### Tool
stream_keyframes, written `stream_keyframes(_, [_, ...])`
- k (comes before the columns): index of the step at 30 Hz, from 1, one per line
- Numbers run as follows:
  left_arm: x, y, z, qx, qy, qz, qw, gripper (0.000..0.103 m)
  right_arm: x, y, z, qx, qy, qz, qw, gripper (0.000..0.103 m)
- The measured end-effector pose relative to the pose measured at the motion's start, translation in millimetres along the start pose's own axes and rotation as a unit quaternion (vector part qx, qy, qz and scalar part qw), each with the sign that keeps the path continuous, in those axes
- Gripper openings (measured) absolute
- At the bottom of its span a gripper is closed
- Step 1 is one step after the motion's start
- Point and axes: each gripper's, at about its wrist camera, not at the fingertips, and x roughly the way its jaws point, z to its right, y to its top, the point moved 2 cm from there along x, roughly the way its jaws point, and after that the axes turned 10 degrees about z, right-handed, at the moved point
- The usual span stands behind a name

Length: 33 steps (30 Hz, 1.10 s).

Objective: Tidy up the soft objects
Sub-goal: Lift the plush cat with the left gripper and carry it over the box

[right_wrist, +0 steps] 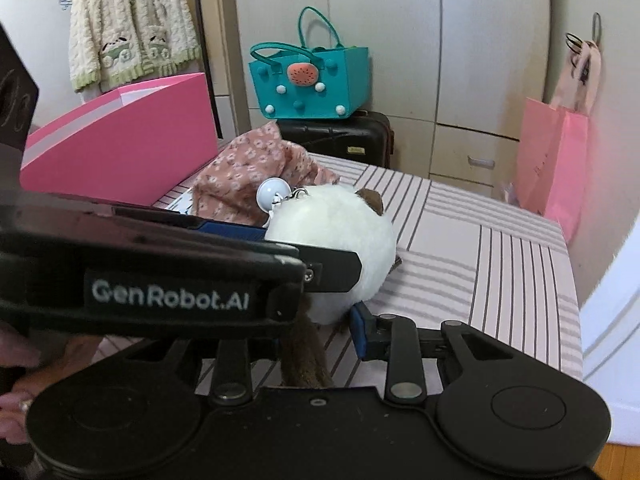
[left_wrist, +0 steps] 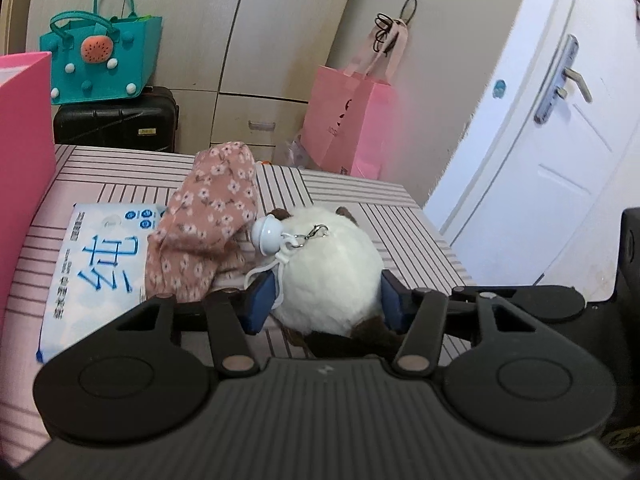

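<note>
A round white plush toy (left_wrist: pixel 332 272) with brown ears and tail and a pale blue keychain bell (left_wrist: pixel 266 236) sits on the striped pink cover (left_wrist: pixel 400 216). My left gripper (left_wrist: pixel 326 294) has its blue pads pressed on both sides of the ball. In the right wrist view the plush toy (right_wrist: pixel 340 236) shows with the left gripper's finger (right_wrist: pixel 332 276) across it. My right gripper (right_wrist: pixel 316 336) holds the toy's underside and brown tail (right_wrist: pixel 304 360); its left finger is hidden. A pink floral cloth (left_wrist: pixel 208 224) lies bunched just left of the toy.
A blue-and-white wipes pack (left_wrist: pixel 96 264) lies left of the cloth. A pink box (right_wrist: pixel 120 140) stands at the left. Behind are a teal felt bag (right_wrist: pixel 308 80) on a black suitcase (right_wrist: pixel 340 136), a pink paper bag (right_wrist: pixel 552 160), and a white door (left_wrist: pixel 560 140).
</note>
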Motion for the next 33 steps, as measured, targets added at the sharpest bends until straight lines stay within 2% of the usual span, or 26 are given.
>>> stream_keyframes(12, [-59.0,-25.3,8.8,-0.012,-0.037,-0.025,0.9989,0.052,-53.7,-22.3,-41.9,0.023,-0.018,-0.031,0.999,0.036])
stream_keyframes(21, [-96.2,-30.8,13.4,0.004,-0.047,-0.055,0.9974,0.052,-80.9,-27.5,-72.0,0.022,-0.016,-0.062,0.998,0.036])
stream_keyframes(33, [-148.7,-32.2,-1.3,0.02,-0.054,-0.091,0.9942,0.052,-111.4,-31.3,-116.4,0.015,0.043,-0.089,0.995,0.036])
